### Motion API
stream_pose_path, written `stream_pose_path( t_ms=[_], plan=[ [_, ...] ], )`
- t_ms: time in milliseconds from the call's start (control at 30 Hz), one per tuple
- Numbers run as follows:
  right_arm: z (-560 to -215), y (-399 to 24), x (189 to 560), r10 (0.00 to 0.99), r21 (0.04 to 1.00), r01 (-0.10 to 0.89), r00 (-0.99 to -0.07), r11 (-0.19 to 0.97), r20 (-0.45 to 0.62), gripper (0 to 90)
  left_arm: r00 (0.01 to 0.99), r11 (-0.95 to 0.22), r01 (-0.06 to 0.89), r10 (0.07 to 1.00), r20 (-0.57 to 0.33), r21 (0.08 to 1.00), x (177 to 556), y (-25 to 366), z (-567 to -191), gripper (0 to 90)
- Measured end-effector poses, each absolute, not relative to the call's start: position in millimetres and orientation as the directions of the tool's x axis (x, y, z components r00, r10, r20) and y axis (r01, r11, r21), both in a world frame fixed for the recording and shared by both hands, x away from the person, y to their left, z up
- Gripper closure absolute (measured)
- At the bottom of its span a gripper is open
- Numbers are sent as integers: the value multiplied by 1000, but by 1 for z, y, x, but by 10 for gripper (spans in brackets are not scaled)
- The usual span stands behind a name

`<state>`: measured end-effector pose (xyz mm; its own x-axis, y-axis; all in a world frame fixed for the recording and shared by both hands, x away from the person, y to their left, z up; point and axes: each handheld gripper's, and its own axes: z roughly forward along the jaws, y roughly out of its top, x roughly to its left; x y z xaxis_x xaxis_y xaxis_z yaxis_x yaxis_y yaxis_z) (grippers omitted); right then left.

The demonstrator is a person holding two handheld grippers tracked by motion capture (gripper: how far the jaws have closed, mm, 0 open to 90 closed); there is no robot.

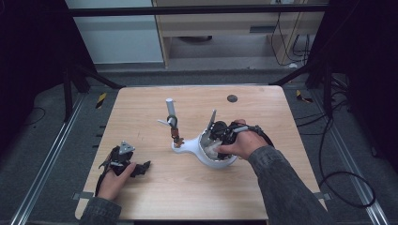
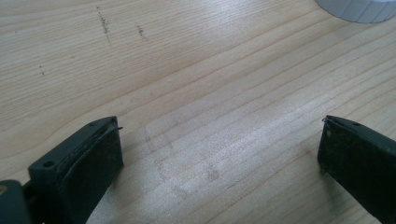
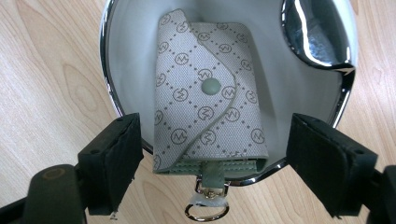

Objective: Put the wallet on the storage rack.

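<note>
A grey patterned key pouch (image 3: 210, 93) with a snap button and a metal ring lies in a white bowl with a chrome rim (image 3: 106, 88). My right gripper (image 3: 215, 128) hovers over it with a jaw on either side, open, and the pads do not touch the pouch. In the high view the right gripper (image 1: 217, 140) points down into the bowl (image 1: 220, 163) right of the table's centre. My left gripper (image 1: 141, 168) rests low at the front left, and its jaws (image 2: 219, 135) stand wide open over bare wood.
A white neck joins the bowl to an upright post (image 1: 172, 123) with small items on it. A dark round spot (image 1: 232, 98) marks the far side of the wooden table (image 1: 141, 117). The ribbed edge of a white object (image 2: 359, 9) lies ahead of the left gripper.
</note>
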<state>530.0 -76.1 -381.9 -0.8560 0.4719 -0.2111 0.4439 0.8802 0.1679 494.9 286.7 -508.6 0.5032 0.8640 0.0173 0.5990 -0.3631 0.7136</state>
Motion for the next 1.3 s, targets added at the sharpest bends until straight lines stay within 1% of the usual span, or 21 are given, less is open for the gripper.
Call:
stream_pose_path(
  t_ms=[533, 900, 1300],
  plan=[
    [-375, -81, 525, 481, 195, 445, -850, 874, -215, 142, 502, -362, 600, 865, 16, 714, 495, 287, -509, 0],
    [-370, -86, 523, 498, 225, 454, -841, 862, -210, 94, 502, -361, 600, 865, 15, 714, 495, 286, -509, 0],
    [-367, -97, 520, 521, 294, 455, -828, 841, -208, 60, 503, -364, 600, 864, 17, 712, 495, 287, -509, 0]
  ],
)
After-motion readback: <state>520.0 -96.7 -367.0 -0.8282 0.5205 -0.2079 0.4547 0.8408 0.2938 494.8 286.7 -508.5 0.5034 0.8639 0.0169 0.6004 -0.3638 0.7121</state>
